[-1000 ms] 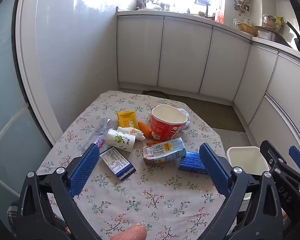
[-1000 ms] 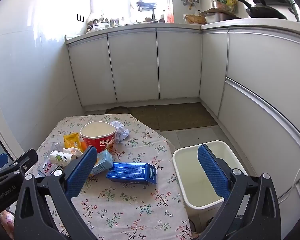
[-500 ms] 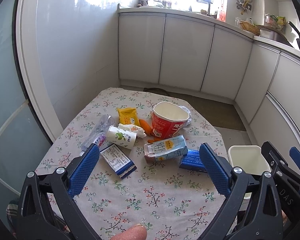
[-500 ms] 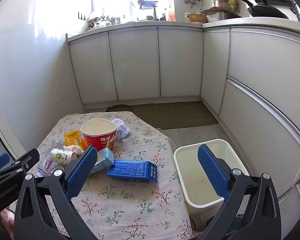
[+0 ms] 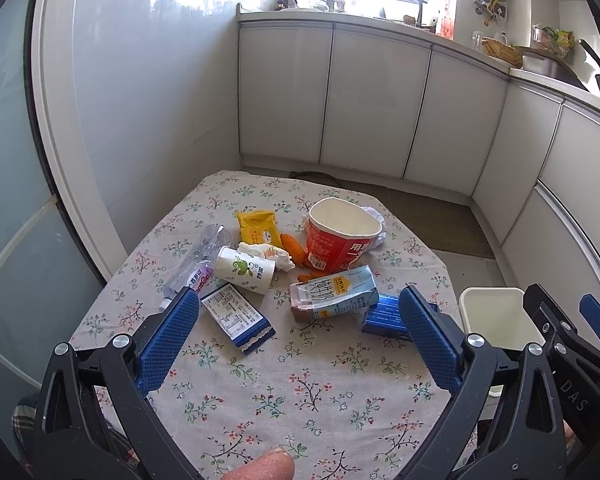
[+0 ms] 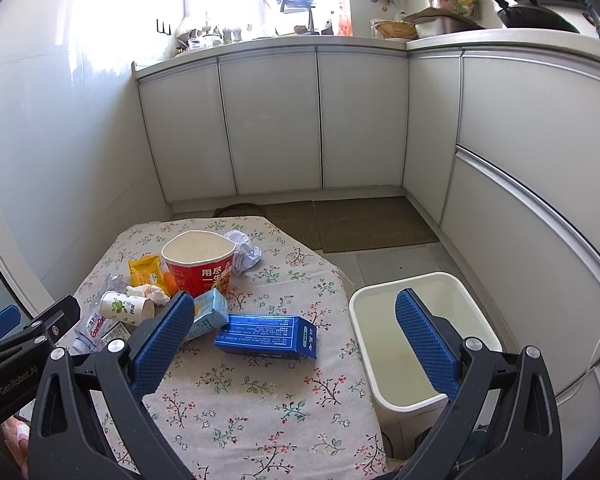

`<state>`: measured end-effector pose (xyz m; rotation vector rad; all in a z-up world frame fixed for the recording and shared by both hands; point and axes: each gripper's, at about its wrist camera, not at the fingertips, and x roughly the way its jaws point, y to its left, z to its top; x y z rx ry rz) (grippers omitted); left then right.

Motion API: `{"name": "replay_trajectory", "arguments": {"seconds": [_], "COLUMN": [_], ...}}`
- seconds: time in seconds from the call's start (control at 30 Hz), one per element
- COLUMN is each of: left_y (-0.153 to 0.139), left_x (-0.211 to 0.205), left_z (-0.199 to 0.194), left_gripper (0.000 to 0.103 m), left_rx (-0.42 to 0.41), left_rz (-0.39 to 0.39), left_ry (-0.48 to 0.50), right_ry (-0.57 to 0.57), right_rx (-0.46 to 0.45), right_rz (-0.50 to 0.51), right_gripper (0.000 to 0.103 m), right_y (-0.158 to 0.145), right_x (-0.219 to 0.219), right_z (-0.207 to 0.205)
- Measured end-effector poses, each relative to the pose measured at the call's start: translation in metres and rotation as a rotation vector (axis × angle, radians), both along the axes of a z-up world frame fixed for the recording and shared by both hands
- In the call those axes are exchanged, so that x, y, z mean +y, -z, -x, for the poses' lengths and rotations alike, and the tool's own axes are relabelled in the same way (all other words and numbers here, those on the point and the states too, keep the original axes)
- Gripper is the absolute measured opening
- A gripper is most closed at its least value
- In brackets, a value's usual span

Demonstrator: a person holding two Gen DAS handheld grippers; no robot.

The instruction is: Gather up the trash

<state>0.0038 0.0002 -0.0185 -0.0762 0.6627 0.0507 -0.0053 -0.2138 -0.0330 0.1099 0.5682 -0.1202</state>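
Note:
Trash lies on a floral-cloth table (image 5: pixel 300 392): a red paper tub (image 5: pixel 340 236), a milk carton (image 5: pixel 334 294), a blue box (image 6: pixel 266 336), a small white cup (image 5: pixel 244 270), a yellow packet (image 5: pixel 258 228), a crushed plastic bottle (image 5: pixel 196 264), a dark blue wrapper (image 5: pixel 238 318), crumpled tissue (image 6: pixel 244 252) and an orange peel (image 5: pixel 294 246). A white bin (image 6: pixel 416 340) stands on the floor right of the table. My left gripper (image 5: pixel 300 336) hovers open above the near table half. My right gripper (image 6: pixel 294 338) is open above the blue box and bin edge.
White kitchen cabinets (image 6: pixel 276 120) line the back and right walls, with cluttered counters above. A brown mat (image 6: pixel 364 224) lies on the floor past the table. A glass door (image 5: pixel 8 200) is at the left. A fingertip (image 5: pixel 260 468) shows at the bottom.
Both grippers have drawn back and up slightly, so the table and trash sit a little farther and lower in view. Nothing was grasped.

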Motion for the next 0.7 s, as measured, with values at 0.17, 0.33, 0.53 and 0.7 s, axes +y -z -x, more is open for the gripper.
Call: {"name": "replay_trajectory", "arguments": {"seconds": [0.17,0.33,0.53,0.7], "left_y": [0.0022,0.0026,0.0015,0.0017], "left_x": [0.0007,0.0001,0.0000,-0.0004], "left_z": [-0.0020,-0.0006,-0.0026,-0.0028], "left_gripper": [0.096,0.096,0.096,0.096], "left_rx": [0.009,0.009,0.009,0.010], "left_rz": [-0.002,-0.005,-0.005,-0.005], "left_ry": [-0.004,-0.004,-0.003,-0.004], "right_ry": [0.000,0.001,0.001,0.002], "right_rx": [0.001,0.003,0.007,0.008], "right_rz": [0.000,-0.002,-0.002,-0.003], "right_gripper": [0.098,0.098,0.098,0.098], "right_y": [0.0007,0.0008,0.0010,0.0016], "right_x": [0.0000,-0.0004,-0.0010,-0.0010], "right_z": [0.0001,0.0004,0.0005,0.0005]}}
